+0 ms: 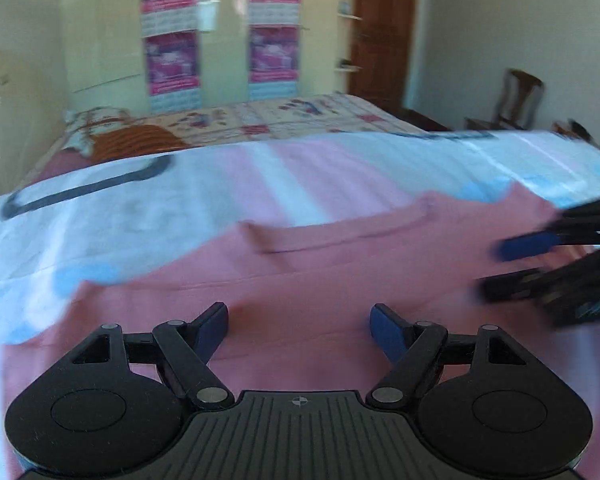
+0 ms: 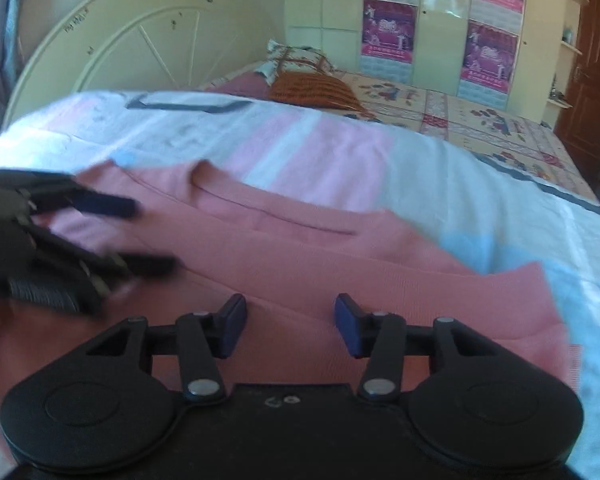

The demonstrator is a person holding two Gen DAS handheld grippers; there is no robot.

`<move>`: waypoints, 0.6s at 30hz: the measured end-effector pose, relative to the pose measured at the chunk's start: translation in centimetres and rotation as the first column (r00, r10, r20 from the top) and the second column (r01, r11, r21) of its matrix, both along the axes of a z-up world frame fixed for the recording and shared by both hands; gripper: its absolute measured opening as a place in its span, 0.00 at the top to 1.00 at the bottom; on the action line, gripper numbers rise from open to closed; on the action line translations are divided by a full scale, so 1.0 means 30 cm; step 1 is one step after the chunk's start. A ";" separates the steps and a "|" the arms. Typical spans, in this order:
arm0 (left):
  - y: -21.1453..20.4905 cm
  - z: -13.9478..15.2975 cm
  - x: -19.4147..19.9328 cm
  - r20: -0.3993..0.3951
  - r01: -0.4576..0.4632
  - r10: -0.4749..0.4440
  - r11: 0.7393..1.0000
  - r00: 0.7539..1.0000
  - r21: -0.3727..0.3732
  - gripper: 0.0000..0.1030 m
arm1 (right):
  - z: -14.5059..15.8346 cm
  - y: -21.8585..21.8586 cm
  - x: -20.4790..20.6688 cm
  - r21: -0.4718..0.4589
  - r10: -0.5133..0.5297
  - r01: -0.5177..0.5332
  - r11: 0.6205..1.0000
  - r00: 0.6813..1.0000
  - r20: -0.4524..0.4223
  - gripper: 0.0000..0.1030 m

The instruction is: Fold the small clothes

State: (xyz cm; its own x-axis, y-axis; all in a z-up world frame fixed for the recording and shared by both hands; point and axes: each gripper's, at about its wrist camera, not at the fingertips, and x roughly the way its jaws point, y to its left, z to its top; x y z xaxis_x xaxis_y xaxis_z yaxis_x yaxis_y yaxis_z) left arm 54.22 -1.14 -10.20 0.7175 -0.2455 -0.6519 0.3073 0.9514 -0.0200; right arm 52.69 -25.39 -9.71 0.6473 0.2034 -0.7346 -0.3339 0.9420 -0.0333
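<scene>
Pink garment (image 1: pixel 340 280) flat on bed sheet (image 1: pixel 120 208), neckline at 12 o'clock. Left claw (image 1: pixel 299 328) spread wide above fabric, nothing gripped. Right claw (image 2: pixel 291 326) at 3 o'clock, half spread, nothing gripped.

At your twelve o'clock stands a cream wardrobe (image 1: pixel 228 40) hung with purple posters (image 1: pixel 172 60), a brown door (image 1: pixel 384 28) at one o'clock, a wooden chair (image 1: pixel 516 100) at two, and a patterned bedspread (image 1: pixel 300 120) between.

Pink garment (image 2: pixel 340 280) – matt knit cloth; tool (image 1: pixel 299 332) – black plastic.
</scene>
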 end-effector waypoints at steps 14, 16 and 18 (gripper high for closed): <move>0.045 0.092 -0.150 0.048 0.012 -0.005 0.989 0.999 -0.147 0.23 | 0.056 -0.176 -0.139 0.074 -0.194 0.189 0.979 0.978 0.076 0.53; -0.051 0.067 -0.207 0.040 0.086 -0.082 0.992 0.996 -0.093 0.23 | 0.035 -0.122 -0.173 0.092 -0.135 0.129 0.987 0.989 0.062 0.53; -0.113 0.005 -0.225 -0.014 0.104 -0.105 0.994 0.994 -0.026 0.23 | -0.021 -0.072 -0.181 0.046 -0.103 0.102 0.994 0.995 0.015 0.53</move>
State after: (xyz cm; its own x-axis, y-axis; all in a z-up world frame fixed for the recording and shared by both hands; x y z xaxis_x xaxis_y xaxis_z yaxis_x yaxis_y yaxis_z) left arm 47.46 -4.53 -10.04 0.6770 -0.3353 -0.6552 0.4044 0.9132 -0.0495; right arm 47.24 -27.56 -10.35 0.6790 0.1681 -0.7146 -0.2356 0.9718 0.0048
